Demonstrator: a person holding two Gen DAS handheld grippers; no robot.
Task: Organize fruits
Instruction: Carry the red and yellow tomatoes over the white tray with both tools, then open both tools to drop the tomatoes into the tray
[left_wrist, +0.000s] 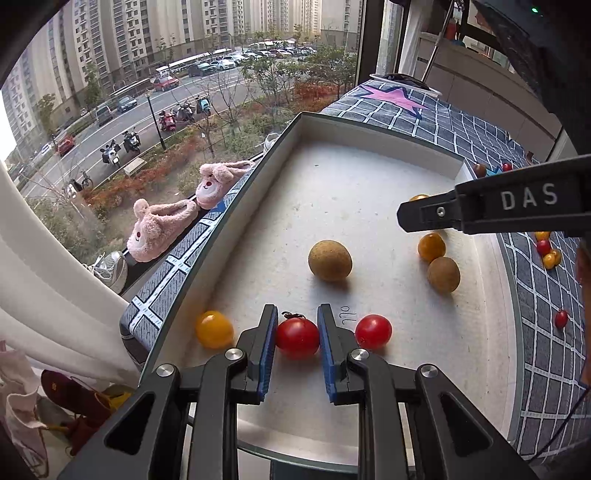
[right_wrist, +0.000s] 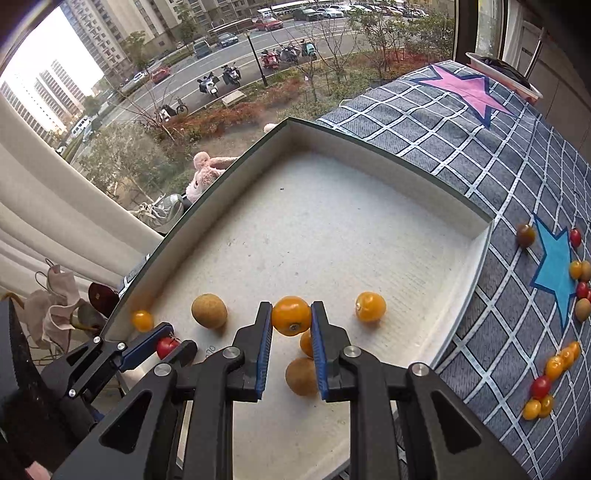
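A shallow white tray (left_wrist: 369, 155) lies on a grey checked cloth (right_wrist: 480, 155). My left gripper (left_wrist: 297, 325) is shut on a red cherry tomato (left_wrist: 297, 338) low over the tray's near left part; it also shows in the right wrist view (right_wrist: 168, 345). A yellow tomato (left_wrist: 213, 329) and a second red tomato (left_wrist: 373, 331) lie beside it. My right gripper (right_wrist: 291, 314) is shut on an orange tomato (right_wrist: 291, 314) above the tray. Brown longans (left_wrist: 330, 260) (left_wrist: 443, 274) and yellow tomatoes (right_wrist: 370, 306) (left_wrist: 431, 247) lie in the tray.
Loose red, yellow and brown fruits (right_wrist: 554, 365) lie on the cloth right of the tray, near a blue star patch (right_wrist: 554, 269). A window with pink slippers (left_wrist: 162, 229) on its sill runs along the left. White curtains (left_wrist: 44, 266) hang at the left.
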